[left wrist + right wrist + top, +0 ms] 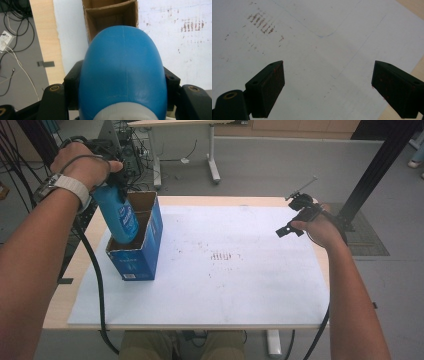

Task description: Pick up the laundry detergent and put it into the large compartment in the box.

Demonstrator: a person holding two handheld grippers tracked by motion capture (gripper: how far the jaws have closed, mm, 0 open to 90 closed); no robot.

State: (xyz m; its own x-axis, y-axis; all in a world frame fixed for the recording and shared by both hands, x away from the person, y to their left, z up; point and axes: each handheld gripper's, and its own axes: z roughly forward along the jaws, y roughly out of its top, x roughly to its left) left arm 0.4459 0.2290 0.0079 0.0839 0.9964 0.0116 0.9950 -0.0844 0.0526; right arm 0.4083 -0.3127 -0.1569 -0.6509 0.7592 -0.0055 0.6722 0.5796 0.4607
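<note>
My left gripper [116, 179] is shut on a blue bottle [120, 217] near its top, and the bottle points down into the open blue cardboard box [150, 242] at the table's left. In the left gripper view the bottle [122, 72] bulges between both jaws, with the box's brown divided inside [110, 17] beyond it. The bottle's lower end is inside the near compartment. Over the right side of the table, my right gripper [295, 222] hangs open; its view shows wide-apart jaws above a white sheet [317, 50] and nothing between them.
A white sheet [240, 285] covers most of the wooden table [82, 265], with brown smudges [220, 256] near its middle. Black cables trail off the left edge to the floor. A black frame post [380, 165] stands at the far right, another table [210, 150] behind.
</note>
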